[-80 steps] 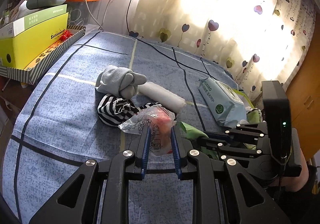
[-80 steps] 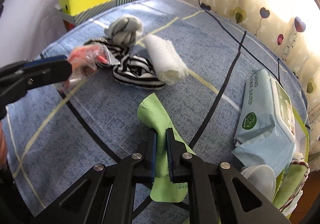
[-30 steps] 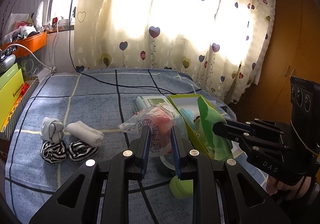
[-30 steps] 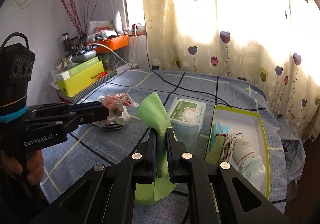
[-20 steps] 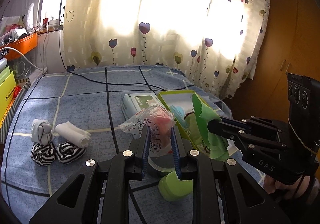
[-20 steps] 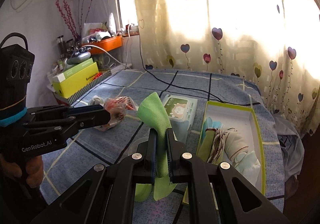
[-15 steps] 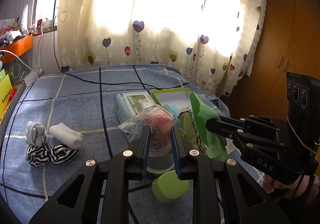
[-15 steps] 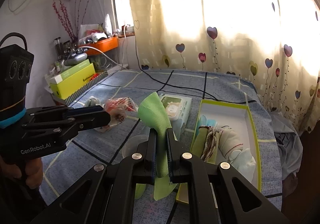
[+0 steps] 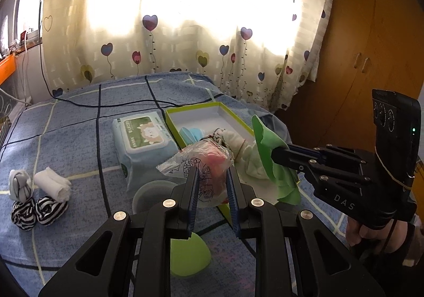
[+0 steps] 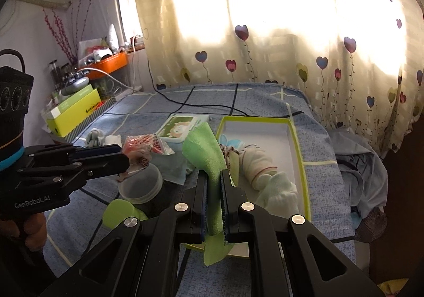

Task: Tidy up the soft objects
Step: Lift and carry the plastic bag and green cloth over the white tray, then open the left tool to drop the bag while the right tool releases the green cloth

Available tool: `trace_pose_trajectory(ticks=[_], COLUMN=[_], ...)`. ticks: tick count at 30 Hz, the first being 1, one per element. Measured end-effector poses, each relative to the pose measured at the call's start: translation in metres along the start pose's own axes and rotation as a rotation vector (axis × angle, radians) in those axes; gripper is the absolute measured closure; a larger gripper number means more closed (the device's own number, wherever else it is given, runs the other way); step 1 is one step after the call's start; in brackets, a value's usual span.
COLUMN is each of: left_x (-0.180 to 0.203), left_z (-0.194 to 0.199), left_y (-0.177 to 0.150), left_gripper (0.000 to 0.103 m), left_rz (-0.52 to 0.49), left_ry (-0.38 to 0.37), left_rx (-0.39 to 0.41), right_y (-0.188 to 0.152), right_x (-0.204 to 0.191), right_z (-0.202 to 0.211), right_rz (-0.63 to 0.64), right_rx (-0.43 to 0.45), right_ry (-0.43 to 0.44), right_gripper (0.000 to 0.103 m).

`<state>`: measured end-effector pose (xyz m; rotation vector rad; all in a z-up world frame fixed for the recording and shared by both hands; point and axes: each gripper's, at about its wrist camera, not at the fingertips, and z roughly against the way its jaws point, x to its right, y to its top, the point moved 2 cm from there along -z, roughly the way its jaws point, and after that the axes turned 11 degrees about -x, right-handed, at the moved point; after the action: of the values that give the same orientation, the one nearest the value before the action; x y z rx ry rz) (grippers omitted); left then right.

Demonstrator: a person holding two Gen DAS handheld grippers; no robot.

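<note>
My left gripper (image 9: 212, 173) is shut on a clear plastic bag (image 9: 204, 156) with something red inside, held above the bed just short of the green-rimmed white box (image 9: 206, 109). My right gripper (image 10: 214, 173) is shut on a green cloth (image 10: 205, 154) that stands up between its pads, over the box's near left corner (image 10: 220, 122). In the box lie pale socks (image 10: 261, 167), a blue item and a striped one. Each wrist view shows the other gripper: the right one (image 9: 275, 155) with the cloth (image 9: 266, 148), the left one (image 10: 126, 158) with the bag (image 10: 143, 146).
A wet-wipes pack (image 9: 143, 138) lies left of the box. In front of it are a clear round tub (image 9: 149, 195) and a green lid (image 9: 188, 254). Rolled white and striped socks (image 9: 50, 199) sit at the bed's left. A black cable (image 9: 119, 103) crosses the bed; a wooden wardrobe stands right.
Both grippers have swung away from the sock pile towards the box, which now lies closer and more centred. The bag and the green cloth stay held as before.
</note>
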<state>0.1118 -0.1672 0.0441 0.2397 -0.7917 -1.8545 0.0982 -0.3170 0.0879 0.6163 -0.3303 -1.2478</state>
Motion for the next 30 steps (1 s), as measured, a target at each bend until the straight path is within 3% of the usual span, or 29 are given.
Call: trace_pose_trajectory(ticks=[17, 24, 30], left_x=[0.037, 0.04, 0.038], left_z=[-0.06, -0.085, -0.103], left_y=[-0.002, 0.006, 0.016], left_gripper=[0.081, 0.081, 0.081], left_rz=[-0.034, -0.016, 0.008], left_ry=[-0.1, -0.088, -0.074], left_rx=[-0.189, -0.245, -0.267], right_y=[-0.02, -0.018, -0.005], right_x=[0.05, 0.069, 0.075], right_z=[-0.034, -0.064, -0.079], right_rz=[-0.072, -0.083, -0.085], right_rx=[-0.106, -0.171, -0.171], right_ry=[-0.025, -0.029, -0.007], right_gripper=[0.094, 0.094, 0.094])
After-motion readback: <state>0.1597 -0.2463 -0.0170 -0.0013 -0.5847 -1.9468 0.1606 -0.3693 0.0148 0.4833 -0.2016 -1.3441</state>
